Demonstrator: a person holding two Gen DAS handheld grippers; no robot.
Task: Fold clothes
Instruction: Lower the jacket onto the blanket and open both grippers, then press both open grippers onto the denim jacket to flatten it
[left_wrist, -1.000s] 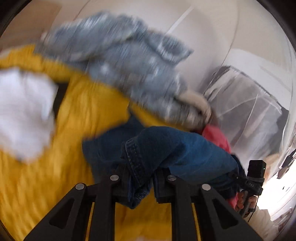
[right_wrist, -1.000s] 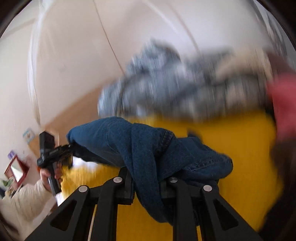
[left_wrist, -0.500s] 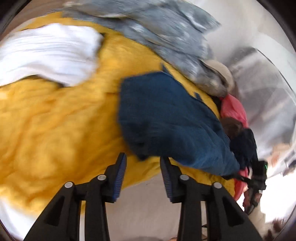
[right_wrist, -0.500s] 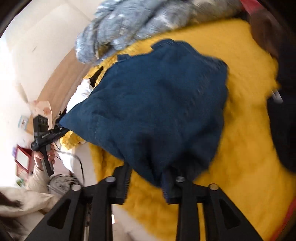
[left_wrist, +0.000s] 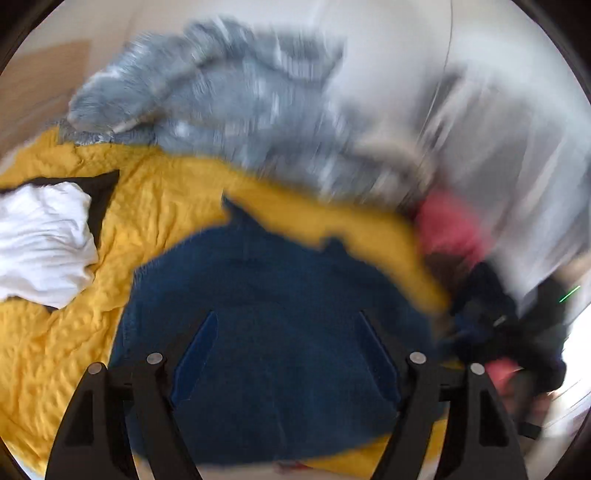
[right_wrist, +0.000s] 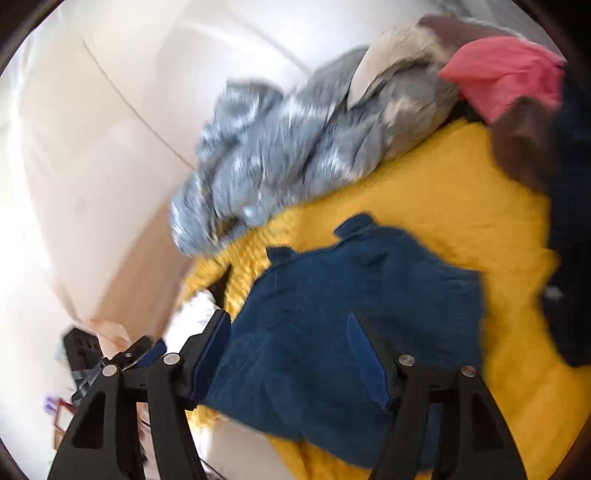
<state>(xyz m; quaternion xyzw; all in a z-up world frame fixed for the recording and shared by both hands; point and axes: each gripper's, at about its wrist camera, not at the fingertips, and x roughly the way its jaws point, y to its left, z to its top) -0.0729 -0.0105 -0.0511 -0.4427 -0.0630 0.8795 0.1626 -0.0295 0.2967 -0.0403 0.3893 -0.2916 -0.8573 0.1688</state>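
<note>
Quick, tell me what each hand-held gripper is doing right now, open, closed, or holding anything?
Left hand-held gripper: jaws opening, holding nothing; the blue denim garment lies below it.
Right hand-held gripper: jaws opening, holding nothing, over the same denim.

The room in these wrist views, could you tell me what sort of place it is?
Probably a bedroom at home: a yellow quilted bedspread covers the surface, loose clothes lie on it, such as the blue denim garment, and white walls stand behind.

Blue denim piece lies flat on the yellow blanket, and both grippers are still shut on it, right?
Not quite. The blue denim piece does lie on the yellow blanket, but neither gripper grips it: the left gripper and right gripper are opening, pads clear of the cloth. Both wrist views show it.
</note>
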